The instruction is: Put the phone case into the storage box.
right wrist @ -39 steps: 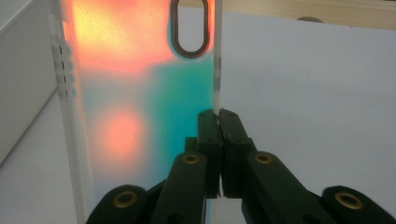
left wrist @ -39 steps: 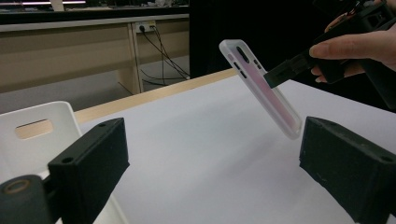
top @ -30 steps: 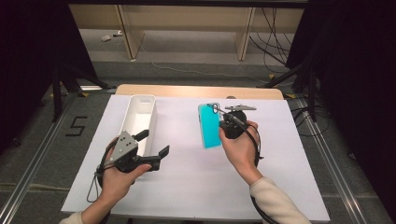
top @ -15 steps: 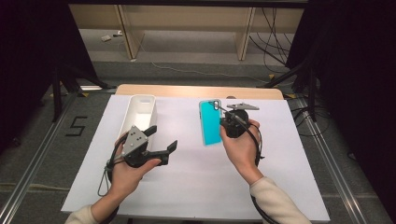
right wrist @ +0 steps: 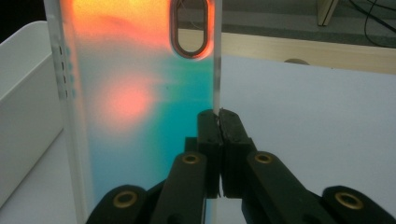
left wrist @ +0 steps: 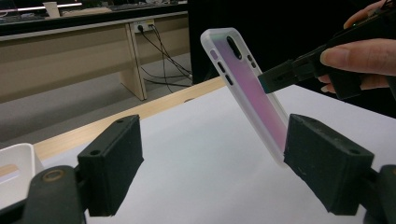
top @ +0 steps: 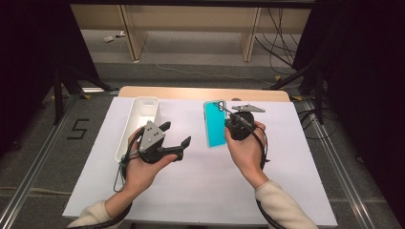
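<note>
From the high view, my right gripper [top: 224, 113] clamps one long edge of the phone case [top: 214, 125], which reads teal from here and sits over the white sheet [top: 210, 191] covering the surface, toward the far middle of it. My right hand [top: 246, 148] wraps the gripper body, with the grey three-cornered plate [top: 247, 108] on top. My left gripper [top: 175, 135] is held above the sheet, near the case but apart from it, its jaws parted with nothing between them; they have just been closing a little. My left hand [top: 143, 167] is just beside the white tray [top: 139, 119], which lies lengthwise along the left side of the sheet. The wooden edge of the surface [top: 200, 92] shows beyond the sheet.

In the left gripper view, my own two black jaws stand well apart with bare white sheet [left wrist: 205, 163] between them. Past them the phone case [left wrist: 247, 88] stands tilted, its camera cutout at the top, looking pinkish and translucent. The right gripper [left wrist: 273, 79] pinches its side edge, fingers [left wrist: 359, 53] of my right hand behind it. A corner of the white tray [left wrist: 16, 163] shows at lower left.

In the right gripper view, my jaws are clenched tight on the thin right edge of the phone case [right wrist: 135, 116], which rises upright in front of the camera, glowing orange above and teal below, its oval cutout [right wrist: 189, 28] near the top. The white tray [right wrist: 23, 107] is behind the case at the left.
</note>
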`<move>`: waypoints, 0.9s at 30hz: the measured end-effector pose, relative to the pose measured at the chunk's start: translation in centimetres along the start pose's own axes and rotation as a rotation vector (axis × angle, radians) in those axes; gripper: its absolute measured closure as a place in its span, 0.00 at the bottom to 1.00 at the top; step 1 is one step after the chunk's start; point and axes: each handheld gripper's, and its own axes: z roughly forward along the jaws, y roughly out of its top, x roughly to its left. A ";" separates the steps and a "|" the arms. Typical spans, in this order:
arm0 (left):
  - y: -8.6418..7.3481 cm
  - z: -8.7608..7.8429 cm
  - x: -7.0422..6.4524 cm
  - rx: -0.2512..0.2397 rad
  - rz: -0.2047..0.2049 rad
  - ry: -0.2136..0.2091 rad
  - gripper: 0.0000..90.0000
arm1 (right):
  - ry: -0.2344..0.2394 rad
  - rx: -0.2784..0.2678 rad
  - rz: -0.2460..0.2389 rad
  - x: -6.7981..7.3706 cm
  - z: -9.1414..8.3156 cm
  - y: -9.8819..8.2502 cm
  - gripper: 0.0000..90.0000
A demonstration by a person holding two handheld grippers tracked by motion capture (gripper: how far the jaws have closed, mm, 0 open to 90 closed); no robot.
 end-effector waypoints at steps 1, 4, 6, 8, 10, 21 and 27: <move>0.0 0.1 0.0 0.000 -0.001 0.000 0.21 | -0.002 -0.007 0.000 0.0 0.0 0.0 0.99; 0.2 0.3 -0.2 0.003 0.004 -0.006 0.24 | -0.006 -0.002 0.003 0.1 -0.1 0.1 0.99; 0.2 0.5 -0.3 0.003 0.007 -0.002 0.25 | -0.006 -0.002 0.004 0.3 -0.2 0.1 0.99; 0.4 0.7 -0.5 0.004 0.010 -0.004 0.27 | -0.010 -0.011 -0.005 0.4 -0.1 0.1 0.99; 0.5 1.0 -0.6 0.010 0.014 -0.004 0.30 | -0.006 -0.006 -0.006 0.6 -0.2 0.1 0.99; 0.7 2.7 -0.9 0.047 0.011 0.019 0.35 | -0.016 -0.018 -0.019 1.3 -0.2 0.1 0.99; 1.0 3.5 -1.2 0.048 0.010 0.018 0.38 | -0.012 -0.019 -0.032 1.5 -0.3 0.2 0.99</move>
